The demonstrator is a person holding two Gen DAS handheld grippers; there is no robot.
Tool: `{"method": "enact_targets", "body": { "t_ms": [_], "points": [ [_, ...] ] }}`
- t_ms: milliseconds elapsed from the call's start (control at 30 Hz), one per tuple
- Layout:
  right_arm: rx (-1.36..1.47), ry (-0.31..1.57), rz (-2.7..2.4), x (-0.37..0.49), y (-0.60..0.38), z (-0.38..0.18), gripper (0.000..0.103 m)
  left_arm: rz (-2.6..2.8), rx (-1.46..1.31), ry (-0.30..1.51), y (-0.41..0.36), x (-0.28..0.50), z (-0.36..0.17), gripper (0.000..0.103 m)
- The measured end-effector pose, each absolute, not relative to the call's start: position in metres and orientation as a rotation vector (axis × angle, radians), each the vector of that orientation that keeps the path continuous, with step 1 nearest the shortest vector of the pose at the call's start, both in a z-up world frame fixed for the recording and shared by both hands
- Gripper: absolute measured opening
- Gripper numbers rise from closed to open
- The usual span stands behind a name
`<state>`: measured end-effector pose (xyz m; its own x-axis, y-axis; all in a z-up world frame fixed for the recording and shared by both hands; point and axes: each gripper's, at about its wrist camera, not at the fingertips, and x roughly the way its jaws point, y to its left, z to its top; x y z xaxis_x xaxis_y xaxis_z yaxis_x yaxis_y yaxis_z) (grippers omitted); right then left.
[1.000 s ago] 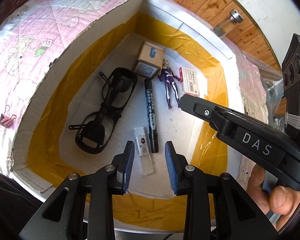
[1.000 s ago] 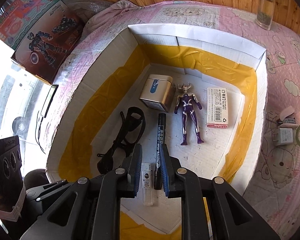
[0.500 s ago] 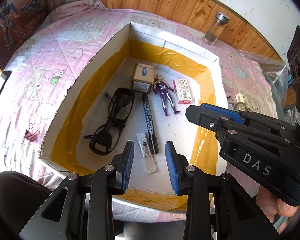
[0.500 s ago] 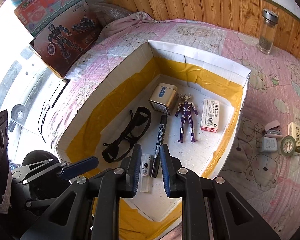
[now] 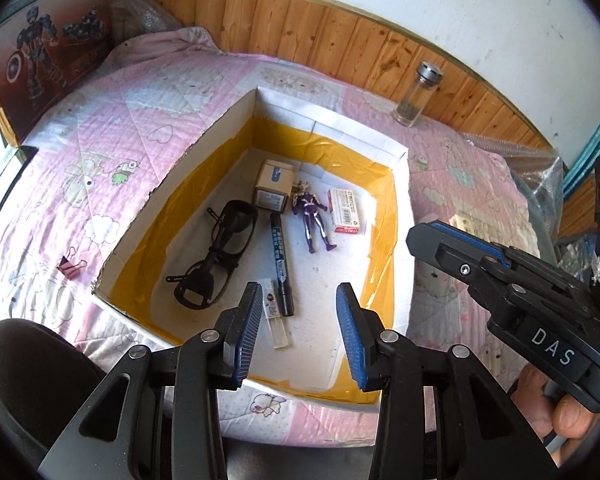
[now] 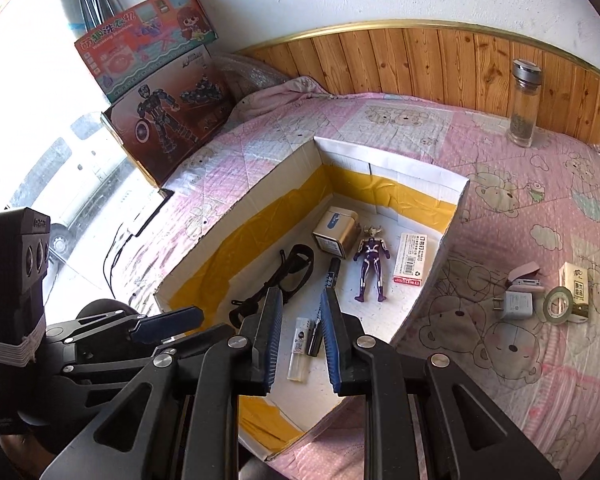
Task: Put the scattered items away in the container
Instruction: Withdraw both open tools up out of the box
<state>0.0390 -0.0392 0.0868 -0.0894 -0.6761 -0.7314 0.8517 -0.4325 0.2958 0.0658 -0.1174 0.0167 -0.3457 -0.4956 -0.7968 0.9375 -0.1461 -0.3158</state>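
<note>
Both tongs empty above box [image 6: 456, 200]: left gripper [image 5: 298, 328] spread wide, right gripper [image 6: 300, 340] part-open. Between picks. Charger [image 6: 516, 305], tape roll [image 6: 558, 304], prob. a clip right of box; reach needed next.

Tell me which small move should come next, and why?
Probably swing the right gripper rightward toward the white charger on the quilt. Both grippers hold nothing, and the charger, tape roll and small carton lie outside the cardboard box.
</note>
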Motion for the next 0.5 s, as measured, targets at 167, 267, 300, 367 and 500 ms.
{"method": "enact_targets", "body": {
  "t_ms": [167, 267, 300, 367, 500],
  "points": [
    [0.958, 0.192, -1.763, 0.040, -0.018, 0.099, 0.022, -1.732, 0.592, 0.956, -0.107, 0.060, 0.030, 0.041],
    [0.925, 0.164, -1.771, 0.041, -0.004, 0.102, 0.022, -1.740, 0.580, 0.925, -0.101, 0.052, 0.035, 0.041],
    [0.919, 0.155, -1.771, 0.040, 0.001, 0.103, 0.022, -1.744, 0.580, 0.910, -0.099, 0.049, 0.037, 0.041],
    [0.911, 0.136, -1.768, 0.039, 0.009, 0.102, 0.022, -1.746, 0.585, 0.891, -0.097, 0.042, 0.040, 0.041],
    [0.901, 0.081, -1.776, 0.034, 0.027, 0.103, 0.022, -1.765, 0.586, 0.892, -0.092, 0.030, 0.040, 0.041]
  ]
}}
